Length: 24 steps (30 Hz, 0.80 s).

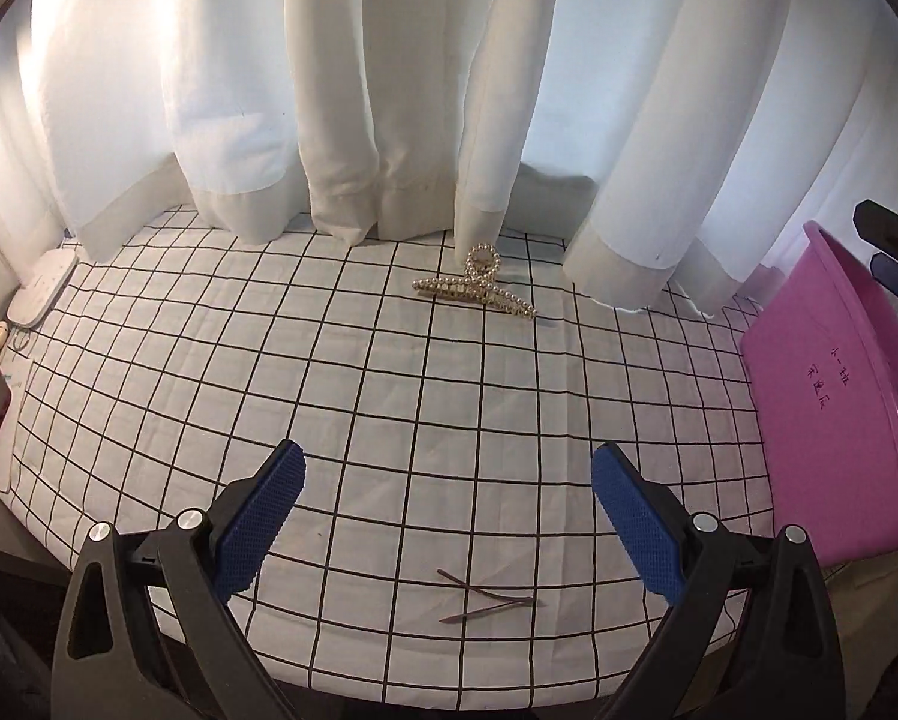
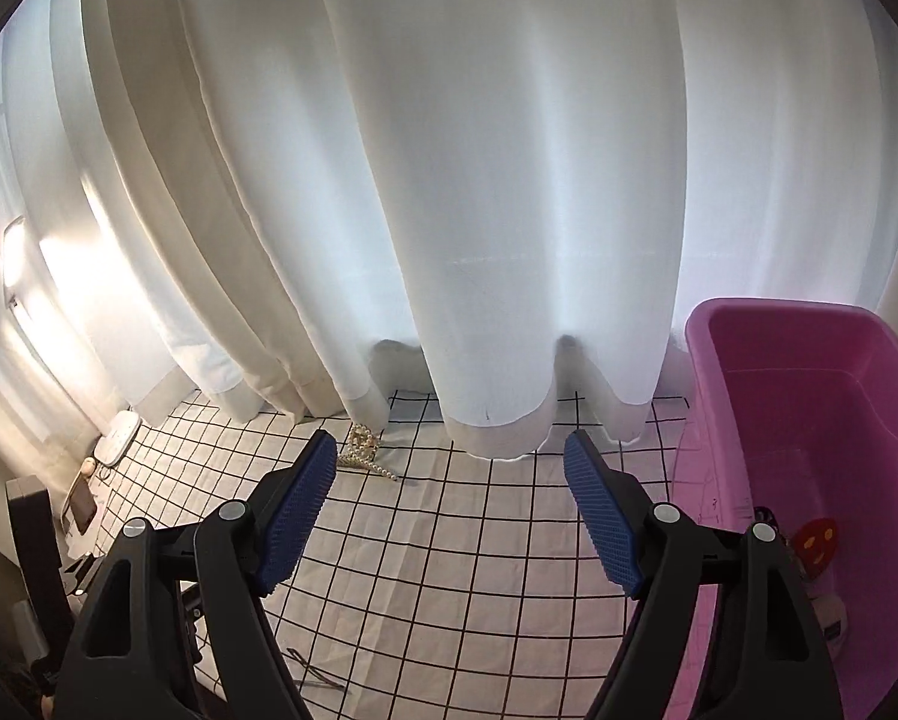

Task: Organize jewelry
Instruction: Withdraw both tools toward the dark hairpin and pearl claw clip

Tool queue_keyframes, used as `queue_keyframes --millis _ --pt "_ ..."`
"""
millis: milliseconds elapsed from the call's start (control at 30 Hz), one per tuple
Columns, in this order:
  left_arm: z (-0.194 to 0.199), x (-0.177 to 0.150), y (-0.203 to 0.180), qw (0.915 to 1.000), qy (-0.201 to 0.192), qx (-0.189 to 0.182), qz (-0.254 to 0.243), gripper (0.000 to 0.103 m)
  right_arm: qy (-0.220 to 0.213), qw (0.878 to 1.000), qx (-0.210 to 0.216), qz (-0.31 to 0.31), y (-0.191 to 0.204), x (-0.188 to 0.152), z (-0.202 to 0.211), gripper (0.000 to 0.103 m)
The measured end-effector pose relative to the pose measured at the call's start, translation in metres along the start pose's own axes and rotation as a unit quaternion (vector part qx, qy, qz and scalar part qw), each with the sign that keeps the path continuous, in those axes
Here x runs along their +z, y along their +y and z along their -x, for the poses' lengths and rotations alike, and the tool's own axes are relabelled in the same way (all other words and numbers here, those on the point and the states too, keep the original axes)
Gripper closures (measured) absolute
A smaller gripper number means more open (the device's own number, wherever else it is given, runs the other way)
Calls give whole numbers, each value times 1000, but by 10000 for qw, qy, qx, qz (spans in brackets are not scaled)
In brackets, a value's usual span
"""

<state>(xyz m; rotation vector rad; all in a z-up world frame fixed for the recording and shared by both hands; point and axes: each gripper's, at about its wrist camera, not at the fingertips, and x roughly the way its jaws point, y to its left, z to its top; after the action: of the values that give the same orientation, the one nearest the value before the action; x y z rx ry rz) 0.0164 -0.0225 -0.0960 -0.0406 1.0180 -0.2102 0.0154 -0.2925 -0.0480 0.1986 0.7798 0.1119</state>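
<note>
Both the left gripper (image 1: pixel 449 501) and right gripper (image 2: pixel 449 498) are hanging open, empty; hairpins (image 1: pixel 487 594) are lying at 6 o'clock from the pearl hair claw (image 1: pixel 478 288), pink tub (image 1: pixel 832 420) at 3 o'clock.

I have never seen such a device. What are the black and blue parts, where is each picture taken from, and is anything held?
A person holds a two-finger gripper in each hand; each carries a camera looking along its blue fingers. One picture is from the left gripper, the other from the right gripper. Both are open and hold nothing. On the checked cloth lie a pearl hair claw near the curtain and thin hairpins. A pink tub stands at the right.
</note>
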Motion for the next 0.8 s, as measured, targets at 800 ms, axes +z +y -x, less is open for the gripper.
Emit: queue_keyframes --millis 800 --pt "-68 -89 -3 9953 679 463 503 9 1560 9710 857 1595 74 -42 -274 28"
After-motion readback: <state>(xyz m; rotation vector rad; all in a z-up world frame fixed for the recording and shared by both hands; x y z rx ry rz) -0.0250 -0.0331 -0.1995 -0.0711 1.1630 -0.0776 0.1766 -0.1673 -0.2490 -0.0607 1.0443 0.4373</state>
